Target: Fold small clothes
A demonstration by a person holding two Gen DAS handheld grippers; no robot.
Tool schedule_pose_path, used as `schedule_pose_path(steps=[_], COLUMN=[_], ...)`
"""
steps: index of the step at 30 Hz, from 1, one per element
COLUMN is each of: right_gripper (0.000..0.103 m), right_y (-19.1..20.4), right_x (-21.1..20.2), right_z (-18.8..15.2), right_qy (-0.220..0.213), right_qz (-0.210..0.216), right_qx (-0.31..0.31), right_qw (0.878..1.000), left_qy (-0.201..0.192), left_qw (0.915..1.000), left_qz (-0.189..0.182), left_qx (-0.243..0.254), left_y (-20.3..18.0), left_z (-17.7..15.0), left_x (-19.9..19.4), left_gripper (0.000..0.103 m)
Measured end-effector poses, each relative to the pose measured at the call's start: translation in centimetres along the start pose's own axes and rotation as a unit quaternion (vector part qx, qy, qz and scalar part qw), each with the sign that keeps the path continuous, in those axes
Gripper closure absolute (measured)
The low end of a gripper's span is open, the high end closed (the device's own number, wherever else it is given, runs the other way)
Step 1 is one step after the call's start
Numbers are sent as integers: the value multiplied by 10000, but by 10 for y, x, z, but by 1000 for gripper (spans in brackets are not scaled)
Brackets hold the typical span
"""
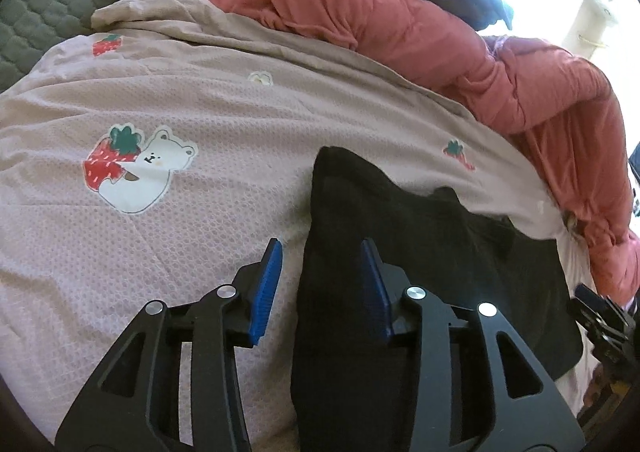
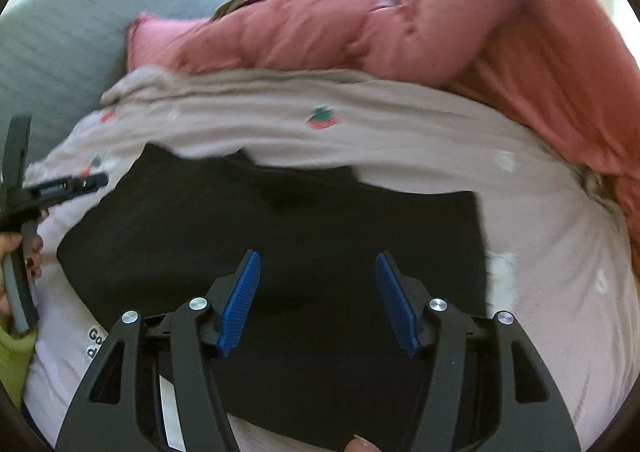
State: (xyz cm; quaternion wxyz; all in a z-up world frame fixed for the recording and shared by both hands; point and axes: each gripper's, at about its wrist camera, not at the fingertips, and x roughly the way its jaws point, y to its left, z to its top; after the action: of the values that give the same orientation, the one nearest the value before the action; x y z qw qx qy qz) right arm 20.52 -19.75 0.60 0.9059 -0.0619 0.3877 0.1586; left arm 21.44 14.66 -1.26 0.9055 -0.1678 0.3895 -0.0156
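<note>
Left wrist view: black garment point(image 1: 420, 236) lying flat on the bed cover point(image 1: 160, 211), running from 6 up to 12 o'clock, spreading toward 3. Left tool point(image 1: 320, 288) partly open, empty; pads not pressing cloth. Left pad point(image 1: 266, 292) over bare cover, right pad over black fabric, so the garment's left edge sits between them. Red quilt point(image 1: 400, 23) piled at 12 to 3 o'clock, clear of the work.

Right wrist view (blurred): same black garment point(image 2: 280, 228) spread wide across centre, roughly rectangular, far edge uneven at 12. Right tool point(image 2: 318, 300) released, wider than the left, nothing gripped; both pads hovering over black fabric. Left tool point(image 2: 68, 183) visible at 9 o'clock beside the garment's left edge, in a hand point(image 2: 24, 252).

Judgement: between folds, regrasp due. For a clean fold: pinch one layer stack at each near corner, avoid catching the cover underneath, lift both sides evenly, lay edge onto edge, flatten the wavy far edge before creasing.
</note>
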Motion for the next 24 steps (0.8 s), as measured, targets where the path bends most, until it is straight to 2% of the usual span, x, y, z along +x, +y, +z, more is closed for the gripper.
schedule_pose_path(steps=[2, 5, 7, 11, 14, 18, 20, 21, 23, 24], right_gripper=[44, 44, 44, 44, 44, 44, 44, 44, 44, 44], right_y=[0, -17, -39, -95, -127, -140, -143, -143, -143, -142], right_x=[8, 9, 9, 16, 32, 45, 53, 56, 64, 68], right_z=[3, 6, 8, 13, 10, 12, 16, 19, 24, 26], right_qy=[82, 35, 22, 123, 381, 434, 443, 434, 438, 468], right_qz=[-58, -257, -495, -727, -813, -626, -640, -605, -518, -494], right_qx=[122, 380, 678, 1448, 1816, 1861, 1793, 1773, 1680, 1648], right_qw=[9999, 9989, 9965, 9867, 9793, 9796, 9807, 9813, 9834, 9840], left_qy=[17, 120, 215, 361, 423, 332, 321, 308, 256, 224], left_qw=[9999, 9999, 9997, 9991, 9988, 9990, 9989, 9989, 9988, 9988], left_qz=[51, -51, -143, -230, -243, -301, -310, -303, -274, -244], left_qx=[146, 84, 37, 7, -21, 54, 131, 195, 310, 366], left_y=[-1, 4, 7, 7, 7, 4, 1, -1, -4, -6], left_z=[-1, -2, -4, -7, -10, -8, -7, -7, -7, -7], left_x=[0, 4, 8, 16, 22, 25, 27, 28, 26, 25], left_gripper=[65, 64, 55, 55, 55, 55, 59, 67, 75, 82])
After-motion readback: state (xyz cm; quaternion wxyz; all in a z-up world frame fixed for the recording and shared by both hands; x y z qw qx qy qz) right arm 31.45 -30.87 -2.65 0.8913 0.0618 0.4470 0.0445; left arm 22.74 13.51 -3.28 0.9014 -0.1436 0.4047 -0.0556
